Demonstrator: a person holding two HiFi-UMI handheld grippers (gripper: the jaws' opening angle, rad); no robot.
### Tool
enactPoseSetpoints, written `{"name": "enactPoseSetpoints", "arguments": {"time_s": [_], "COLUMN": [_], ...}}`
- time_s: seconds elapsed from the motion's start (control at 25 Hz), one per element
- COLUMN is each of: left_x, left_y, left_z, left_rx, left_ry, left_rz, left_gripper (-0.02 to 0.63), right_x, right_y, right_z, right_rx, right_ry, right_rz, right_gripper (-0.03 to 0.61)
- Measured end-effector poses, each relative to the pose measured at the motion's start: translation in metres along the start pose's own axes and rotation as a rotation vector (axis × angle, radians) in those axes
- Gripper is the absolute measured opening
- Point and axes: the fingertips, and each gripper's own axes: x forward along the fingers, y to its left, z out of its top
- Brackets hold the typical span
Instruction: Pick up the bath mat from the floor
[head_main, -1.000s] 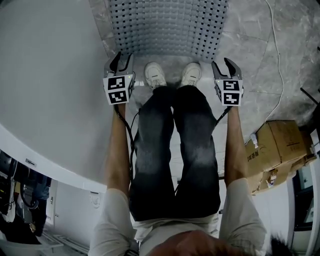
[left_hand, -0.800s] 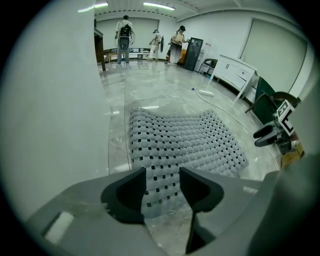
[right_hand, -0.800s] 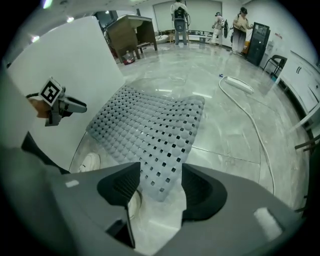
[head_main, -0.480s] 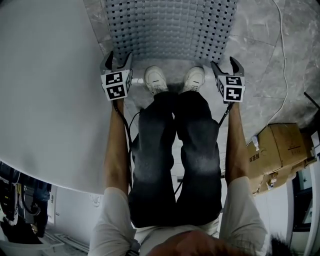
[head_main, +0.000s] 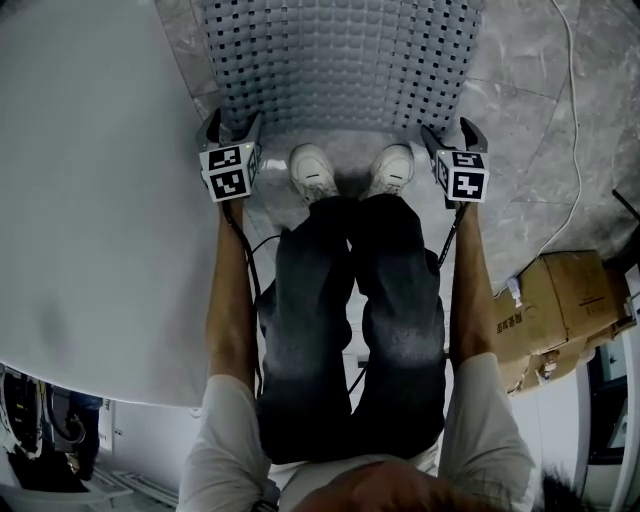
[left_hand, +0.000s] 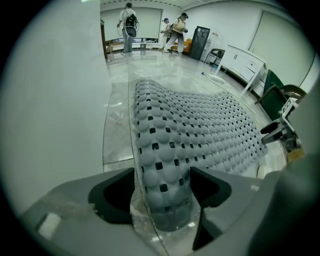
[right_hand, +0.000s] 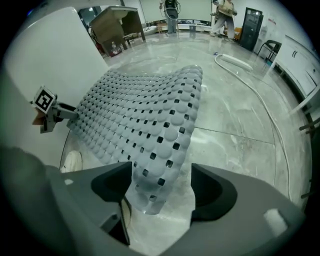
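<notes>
Marble floor (head_main: 530, 130) under grey bath mat (head_main: 340, 60)

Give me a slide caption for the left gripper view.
Left gripper, jaws just opened, straddling a corner of the bath mat on the floor.

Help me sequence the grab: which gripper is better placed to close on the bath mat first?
Probably left. The bath mat fills the gap of the left gripper; the right gripper straddles only a tapering tip, off-centre. Both sets of jaws have just been opening.

Marble floor (head_main: 520, 130) — bath mat (head_main: 340, 60), cardboard boxes (head_main: 565, 300)
</notes>
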Motion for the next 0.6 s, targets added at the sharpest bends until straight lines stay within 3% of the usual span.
{"name": "enactPoseSetpoints", "arguments": {"time_s": [0.28, 0.44, 0.6], "left_x": [0.022, 0.026, 0.026], "left_y": [0.004, 0.002, 0.001], "left_z": [-0.008, -0.008, -0.009], "left_rx": [-0.001, 0.017, 0.008], "left_ry": [0.018, 0.039, 0.047], "left_rz": [-0.036, -0.066, -0.073], "left_gripper": [0.35, 0.348, 0.331], "right_x": [0.017, 0.019, 0.016], "right_y": [-0.001, 0.006, 0.008], "right_z": [-0.006, -0.005, -0.002], "right_rx": [0.067, 0.081, 0.091], "right_ry": [0.008, -0.009, -0.014], "right_rz": [0.041, 0.091, 0.086], "right_gripper": [0.367, 0.302, 0.246]}}
